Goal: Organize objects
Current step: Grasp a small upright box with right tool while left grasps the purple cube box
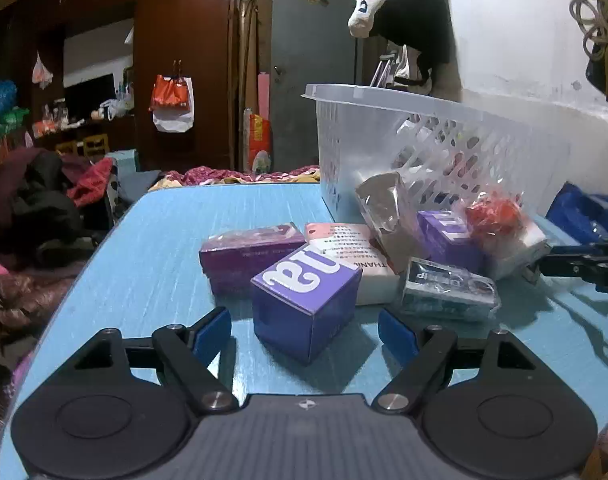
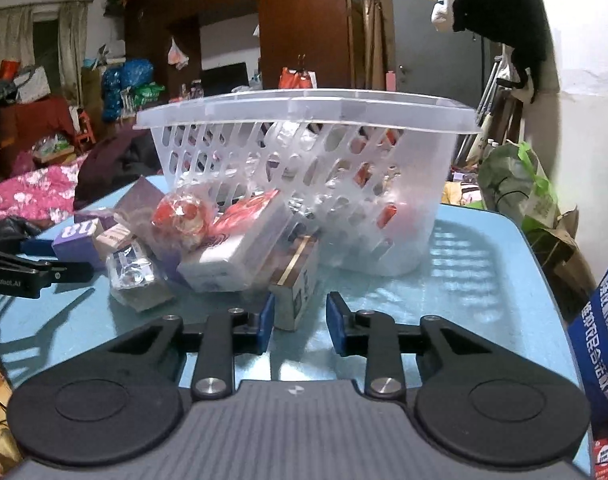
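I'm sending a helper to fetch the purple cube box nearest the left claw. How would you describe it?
On the blue table, find the white plastic basket. In the pile before it, the purple cube box sits nearest the open left claw. Unlike its neighbours, big white letters cover its top.

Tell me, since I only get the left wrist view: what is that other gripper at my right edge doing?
Observer: The right gripper is open, straddling a small brown-and-white box.
Operator: Gripping it?
Observer: Not yet; one blue pad looks against the box, the other stands apart.
Operator: What's beyond the table?
Observer: A green plastic bag, past its right edge.
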